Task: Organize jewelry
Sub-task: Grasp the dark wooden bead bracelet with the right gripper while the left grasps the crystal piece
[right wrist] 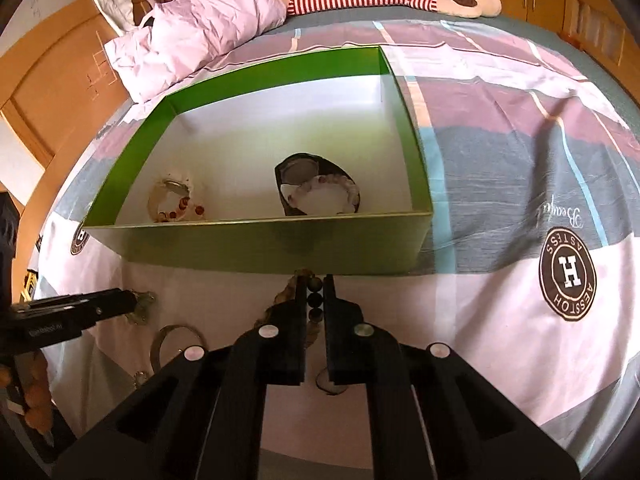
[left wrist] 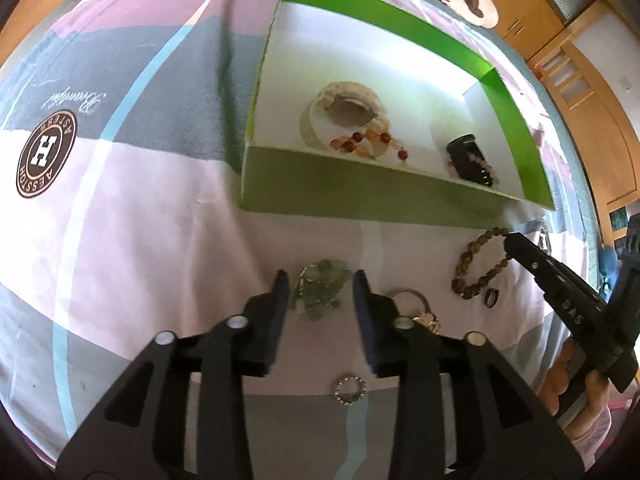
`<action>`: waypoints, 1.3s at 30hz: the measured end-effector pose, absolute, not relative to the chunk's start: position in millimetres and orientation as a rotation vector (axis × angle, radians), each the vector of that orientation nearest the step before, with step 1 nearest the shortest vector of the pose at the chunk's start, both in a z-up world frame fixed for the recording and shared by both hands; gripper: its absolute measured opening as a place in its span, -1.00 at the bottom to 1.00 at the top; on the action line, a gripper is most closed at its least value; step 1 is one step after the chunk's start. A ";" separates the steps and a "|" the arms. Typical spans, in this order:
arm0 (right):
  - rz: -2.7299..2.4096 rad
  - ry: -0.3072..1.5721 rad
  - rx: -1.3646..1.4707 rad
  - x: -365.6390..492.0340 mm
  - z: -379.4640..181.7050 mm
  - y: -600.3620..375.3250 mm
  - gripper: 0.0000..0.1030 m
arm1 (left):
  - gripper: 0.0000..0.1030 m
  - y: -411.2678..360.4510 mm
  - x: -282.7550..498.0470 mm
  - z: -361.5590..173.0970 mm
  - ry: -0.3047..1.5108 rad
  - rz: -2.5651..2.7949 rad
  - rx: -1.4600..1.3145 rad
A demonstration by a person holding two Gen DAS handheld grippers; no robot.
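Black fingers of the right gripper [right wrist: 314,292] pinched a brown bead bracelet [left wrist: 478,264] on the bedspread [left wrist: 132,240], just before the green box [right wrist: 260,244]. Left gripper [left wrist: 320,280] jaws stood apart around green stones [left wrist: 320,286], not pressing them.

Left gripper [left wrist: 320,284], right gripper [right wrist: 316,292]: matte black, angular fingers, round silver pivot screws.

Jewelry on the bedspread and in the green box [left wrist: 352,196]

A brown beaded bracelet [left wrist: 478,264] lies before the box beside a dark ring [left wrist: 491,297], green stones [left wrist: 322,288], a metal bangle [right wrist: 176,344] and a sparkly ring [left wrist: 351,389]; inside rest white, amber-beaded [left wrist: 366,142] and black pieces.
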State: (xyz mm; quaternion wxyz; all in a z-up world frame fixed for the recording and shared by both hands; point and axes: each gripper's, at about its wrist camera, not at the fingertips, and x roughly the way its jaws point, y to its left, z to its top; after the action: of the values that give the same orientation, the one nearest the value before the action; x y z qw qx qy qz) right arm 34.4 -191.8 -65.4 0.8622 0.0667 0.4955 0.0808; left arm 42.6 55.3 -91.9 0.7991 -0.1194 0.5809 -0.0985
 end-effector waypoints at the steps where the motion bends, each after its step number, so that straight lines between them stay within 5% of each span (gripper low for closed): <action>1: 0.163 1.054 0.147 35.6 -67.6 -192.8 -0.81 | -0.22 55.4 42.9 -93.4 1.253 -0.208 -0.257; 7: 0.136 1.072 0.144 35.8 -72.8 -195.3 -0.38 | -0.16 44.2 43.6 -101.7 1.270 -0.187 -0.220; 18: 0.124 1.094 0.020 30.7 -88.2 -176.2 -0.33 | -0.46 25.0 36.4 -99.8 1.209 -0.134 -0.054; 20: 0.144 1.085 -0.011 29.3 -88.3 -169.7 -0.41 | -0.63 24.4 34.8 -97.9 1.197 -0.123 -0.032; 21: 0.166 1.084 -0.019 28.6 -88.4 -165.8 -0.74 | -0.71 24.7 34.2 -96.0 1.187 -0.116 -0.020; 22: 0.179 1.086 -0.021 28.4 -88.5 -163.2 -0.84 | -0.74 25.0 34.0 -94.3 1.181 -0.113 -0.015; 39: 0.240 1.008 -0.003 22.9 -71.4 -158.3 -0.85 | -0.85 25.6 28.2 -79.5 1.117 -0.127 -0.003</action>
State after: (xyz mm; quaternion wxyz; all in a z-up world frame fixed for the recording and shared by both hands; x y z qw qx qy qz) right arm 22.9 -158.3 -71.4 0.8688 -0.0013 0.4818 0.1147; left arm 28.2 25.6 -79.5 0.8462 -0.0016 0.5295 -0.0602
